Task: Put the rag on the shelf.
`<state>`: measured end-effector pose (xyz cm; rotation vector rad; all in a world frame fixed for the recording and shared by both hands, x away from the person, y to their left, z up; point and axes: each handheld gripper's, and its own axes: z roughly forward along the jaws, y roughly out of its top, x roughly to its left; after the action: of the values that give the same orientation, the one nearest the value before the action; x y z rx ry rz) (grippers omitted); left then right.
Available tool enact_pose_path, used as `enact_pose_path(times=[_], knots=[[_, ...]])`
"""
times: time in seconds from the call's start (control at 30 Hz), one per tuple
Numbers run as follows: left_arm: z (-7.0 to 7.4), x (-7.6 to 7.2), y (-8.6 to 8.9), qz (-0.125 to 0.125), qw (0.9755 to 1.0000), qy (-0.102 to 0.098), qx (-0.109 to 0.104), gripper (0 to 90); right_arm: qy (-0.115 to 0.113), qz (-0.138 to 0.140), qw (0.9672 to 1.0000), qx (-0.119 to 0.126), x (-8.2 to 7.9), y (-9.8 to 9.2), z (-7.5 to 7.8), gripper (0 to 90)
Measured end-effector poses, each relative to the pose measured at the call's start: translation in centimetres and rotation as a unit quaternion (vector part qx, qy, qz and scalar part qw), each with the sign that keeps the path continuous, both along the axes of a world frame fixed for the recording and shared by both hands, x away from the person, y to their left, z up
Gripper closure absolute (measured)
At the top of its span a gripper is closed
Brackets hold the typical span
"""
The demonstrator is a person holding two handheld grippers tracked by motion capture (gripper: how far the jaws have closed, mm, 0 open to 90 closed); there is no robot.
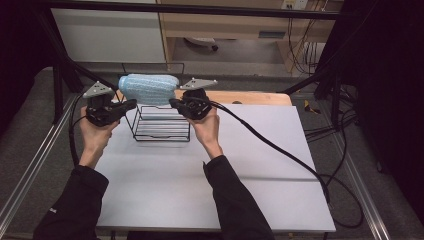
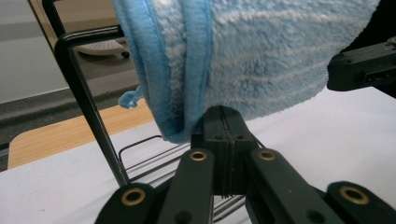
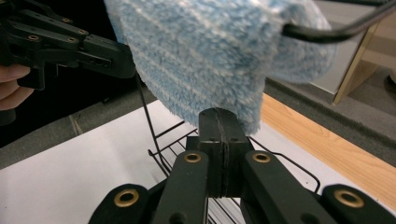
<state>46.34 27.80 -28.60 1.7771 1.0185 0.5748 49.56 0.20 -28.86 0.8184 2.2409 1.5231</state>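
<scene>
Holding a folded blue towel (image 1: pixel 148 89) stretched between two grippers above a black wire basket (image 1: pixel 162 124).

Gripping the towel's left end with the left gripper (image 1: pixel 131 103), fingers (image 2: pixel 212 135) pressed fully together on the bound blue hem, as seen in the left gripper view. Pinching the towel's right end with the right gripper (image 1: pixel 173 103), fingers (image 3: pixel 210 135) likewise closed tight on the fluffy lower edge, as seen in the right gripper view. Hanging in the air between the two hands, level and slightly bulging, directly over the basket's far rim, not touching the white table (image 1: pixel 225 175). Standing upright near the table's far edge, the basket sitting just below and between both grippers. Trailing across the table to the right, a black cable (image 1: pixel 270 145) from the right gripper.
</scene>
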Motion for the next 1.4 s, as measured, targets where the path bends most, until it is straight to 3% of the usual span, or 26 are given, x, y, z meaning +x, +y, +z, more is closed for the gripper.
enact_pose_path(times=[0.2, 0.47, 0.7, 0.93, 1.13, 1.4], knots=[[0.4, -0.9, 0.3, -0.009, 0.9999, -0.006, -0.011, 89.0, -0.016, 0.010, 0.9998, -0.002, -0.8, -0.3, 0.3, 87.9], [2.1, -2.4, 0.6, -0.020, 0.9994, -0.021, -0.020, 84.0, -0.026, 0.027, 0.9990, 0.027, -2.1, -1.1, 1.9, 79.3], [3.0, -3.1, 0.5, -0.025, 0.9992, -0.025, -0.017, 76.2, -0.033, 0.030, 0.9983, 0.036, -2.9, -1.9, 3.0, 65.4], [3.3, -4.0, 1.0, -0.025, 0.9991, -0.030, -0.016, 60.9, -0.029, 0.020, 0.9990, 0.029, -3.7, -3.3, 3.9, 46.2], [2.9, -5.3, 1.4, -0.029, 0.9992, -0.028, -0.005, 46.5, -0.016, 0.015, 0.9992, 0.034, -4.6, -5.6, 3.7, 29.8], [0.6, -6.3, 1.3, -0.036, 0.9993, -0.010, 0.008, 31.0, -0.008, 0.004, 0.9993, 0.035, -5.6, -9.5, 2.7, 15.2]])
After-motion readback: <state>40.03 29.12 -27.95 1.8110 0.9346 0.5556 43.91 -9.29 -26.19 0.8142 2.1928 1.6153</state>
